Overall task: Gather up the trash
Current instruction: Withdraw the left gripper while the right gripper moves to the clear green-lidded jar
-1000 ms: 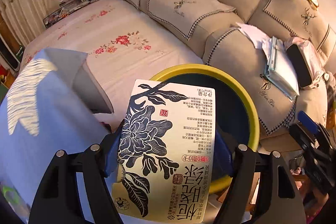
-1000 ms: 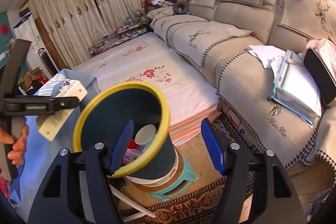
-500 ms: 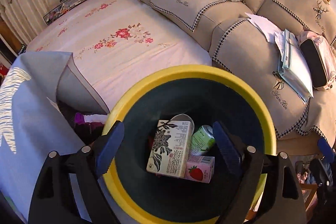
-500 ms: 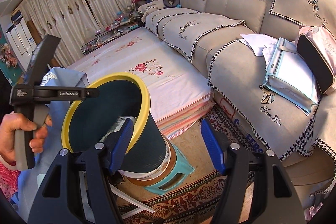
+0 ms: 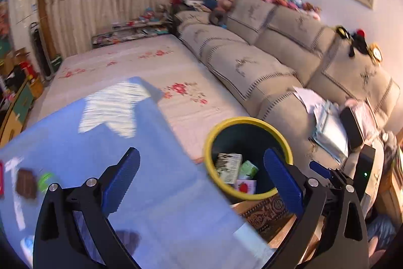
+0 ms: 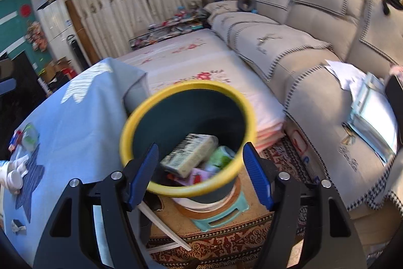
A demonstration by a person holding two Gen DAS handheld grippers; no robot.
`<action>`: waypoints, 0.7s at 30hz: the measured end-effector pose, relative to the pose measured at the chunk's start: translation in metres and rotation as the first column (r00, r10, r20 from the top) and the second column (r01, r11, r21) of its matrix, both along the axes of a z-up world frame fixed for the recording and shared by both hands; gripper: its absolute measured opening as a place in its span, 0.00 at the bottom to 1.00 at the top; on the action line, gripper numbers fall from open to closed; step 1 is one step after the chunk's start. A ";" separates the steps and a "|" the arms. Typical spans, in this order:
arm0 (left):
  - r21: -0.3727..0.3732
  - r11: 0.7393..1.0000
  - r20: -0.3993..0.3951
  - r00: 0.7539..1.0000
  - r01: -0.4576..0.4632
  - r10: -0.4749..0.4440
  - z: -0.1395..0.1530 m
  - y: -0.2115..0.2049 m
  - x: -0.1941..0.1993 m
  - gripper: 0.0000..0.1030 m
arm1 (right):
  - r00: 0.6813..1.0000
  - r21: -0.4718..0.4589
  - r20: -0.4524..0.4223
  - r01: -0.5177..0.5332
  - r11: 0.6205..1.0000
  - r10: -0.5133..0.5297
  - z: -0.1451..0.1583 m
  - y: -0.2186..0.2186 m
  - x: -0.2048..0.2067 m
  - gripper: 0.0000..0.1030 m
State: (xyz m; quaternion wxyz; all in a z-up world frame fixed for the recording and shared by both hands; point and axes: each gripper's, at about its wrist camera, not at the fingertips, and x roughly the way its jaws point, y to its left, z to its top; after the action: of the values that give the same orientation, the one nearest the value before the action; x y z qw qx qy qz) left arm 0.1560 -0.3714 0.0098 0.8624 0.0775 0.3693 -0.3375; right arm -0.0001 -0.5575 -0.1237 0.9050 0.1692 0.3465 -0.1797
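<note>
Yellow-rimmed bin by blue tablecloth — left gripper and right gripper both empty, jaws opening.

The yellow-rimmed dark round bin stands at the blue-clothed table's three o'clock edge, holding a printed paper carton; the beige sofa runs from twelve to three.

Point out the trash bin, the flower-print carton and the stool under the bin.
trash bin [image 6: 141, 107], right wrist view, on its yellow rim
flower-print carton [image 6: 189, 154], right wrist view, on its upturned face
stool [image 6: 221, 216], right wrist view, on its teal front edge
</note>
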 end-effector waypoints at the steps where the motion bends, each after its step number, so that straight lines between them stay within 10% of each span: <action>1: -0.015 0.999 0.015 0.999 -0.038 0.038 0.005 0.027 -0.004 0.95 | 1.000 -0.002 0.004 -0.030 1.000 0.030 0.003 0.010 0.006 0.64; 12: -0.051 0.900 0.148 0.888 -0.433 0.435 -0.001 0.255 -0.034 0.95 | 0.939 -0.034 0.016 -0.342 0.939 0.343 0.033 0.134 0.085 0.64; 21: -0.041 0.773 0.141 0.763 -0.633 0.631 -0.055 0.357 -0.020 0.95 | 0.820 -0.028 0.008 -0.571 0.820 0.572 0.037 0.238 0.144 0.64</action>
State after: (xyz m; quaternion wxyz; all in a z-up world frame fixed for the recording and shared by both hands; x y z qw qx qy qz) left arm 0.1365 -0.0142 -0.0452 0.9500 -0.0227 0.3108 -0.0192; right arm 0.1436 -0.3200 -0.0863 0.9221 0.0482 0.3717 0.0968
